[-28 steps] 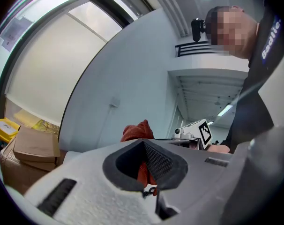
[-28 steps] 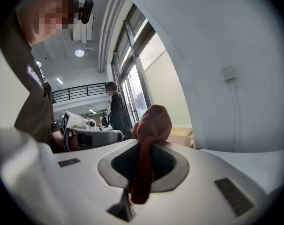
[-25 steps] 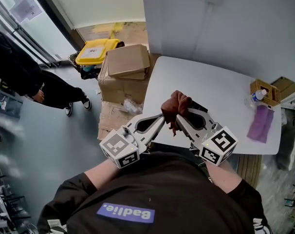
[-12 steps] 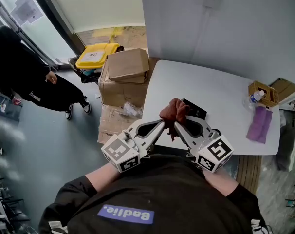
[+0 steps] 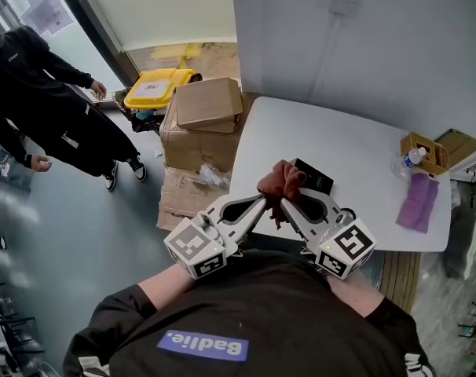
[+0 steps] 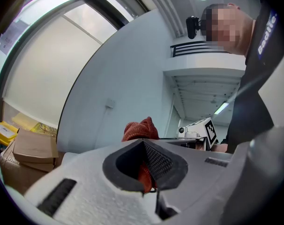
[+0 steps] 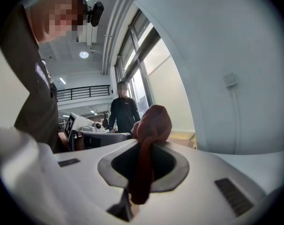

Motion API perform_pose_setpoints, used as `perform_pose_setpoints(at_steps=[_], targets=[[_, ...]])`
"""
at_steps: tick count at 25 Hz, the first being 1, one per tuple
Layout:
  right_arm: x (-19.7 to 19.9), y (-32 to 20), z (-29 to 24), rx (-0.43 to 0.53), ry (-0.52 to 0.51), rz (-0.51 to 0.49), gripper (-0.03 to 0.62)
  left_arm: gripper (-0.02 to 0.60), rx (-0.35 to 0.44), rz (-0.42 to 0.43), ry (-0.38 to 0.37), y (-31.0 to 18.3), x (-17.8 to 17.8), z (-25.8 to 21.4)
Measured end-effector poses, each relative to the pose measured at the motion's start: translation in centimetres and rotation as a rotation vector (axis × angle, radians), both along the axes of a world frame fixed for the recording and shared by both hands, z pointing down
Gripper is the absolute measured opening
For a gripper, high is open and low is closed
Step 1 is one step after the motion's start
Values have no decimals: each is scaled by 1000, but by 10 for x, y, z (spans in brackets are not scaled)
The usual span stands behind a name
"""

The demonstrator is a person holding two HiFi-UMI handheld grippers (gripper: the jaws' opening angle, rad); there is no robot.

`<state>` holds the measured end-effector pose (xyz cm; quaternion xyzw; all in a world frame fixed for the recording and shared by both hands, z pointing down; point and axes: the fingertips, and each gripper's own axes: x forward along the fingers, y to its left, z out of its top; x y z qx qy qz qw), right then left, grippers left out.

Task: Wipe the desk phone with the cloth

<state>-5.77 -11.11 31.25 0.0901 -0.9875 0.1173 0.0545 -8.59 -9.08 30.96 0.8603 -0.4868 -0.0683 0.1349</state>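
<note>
Rust-red cloth (image 5: 282,181) tight in left tool (image 5: 263,197) and right tool (image 5: 287,199), partly across desk phone (image 5: 315,177); boxes (image 5: 209,102) beyond.

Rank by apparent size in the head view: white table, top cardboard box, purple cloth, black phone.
1. white table
2. top cardboard box
3. purple cloth
4. black phone, partly hidden by the red cloth; unsure.

White table (image 5: 356,151) w/ black desk phone (image 5: 313,177), purple cloth (image 5: 419,201), small box (image 5: 425,151) & bottle (image 5: 411,157) on it.

The cloth (image 5: 281,181) is nubbly terry, the table (image 5: 344,144) smooth and matt, the box (image 5: 209,100) plain cardboard.
</note>
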Motion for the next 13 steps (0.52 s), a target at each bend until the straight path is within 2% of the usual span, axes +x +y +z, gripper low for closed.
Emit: perform_pose_setpoints(at_steps=[13], targets=[[2, 9, 0, -5, -2, -15, 48, 2, 5, -12, 2, 9, 2, 1]])
